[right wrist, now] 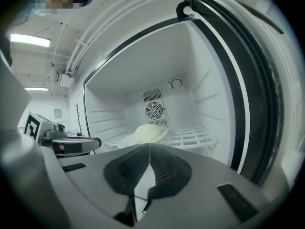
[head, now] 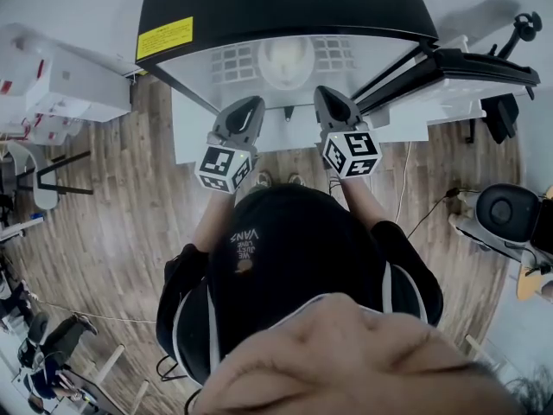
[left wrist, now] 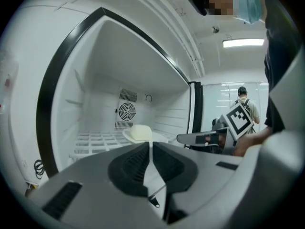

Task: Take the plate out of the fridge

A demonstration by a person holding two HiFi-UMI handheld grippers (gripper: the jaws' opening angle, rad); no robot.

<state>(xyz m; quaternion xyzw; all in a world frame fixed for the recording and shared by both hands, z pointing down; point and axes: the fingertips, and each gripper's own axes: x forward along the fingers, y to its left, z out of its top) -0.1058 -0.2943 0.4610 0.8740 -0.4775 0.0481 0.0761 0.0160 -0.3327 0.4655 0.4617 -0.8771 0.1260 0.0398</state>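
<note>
A pale, cream-coloured plate (head: 285, 59) rests on the white wire shelf (head: 226, 60) inside the open fridge (head: 259, 3). In the left gripper view the plate (left wrist: 138, 133) lies just beyond my left gripper (left wrist: 149, 145), whose jaws are shut and empty. The right gripper view has the plate (right wrist: 150, 132) straight ahead of my right gripper (right wrist: 149, 146), also shut with nothing in it. From the head view, the left gripper (head: 254, 104) and the right gripper (head: 323, 93) are side by side at the fridge's open front, short of the plate.
The fridge door (head: 449, 66) stands open on the right. A round fan grille (right wrist: 154, 110) sits in the back wall behind the plate. White side walls close in the compartment. A person (left wrist: 244, 104) stands far off in the room.
</note>
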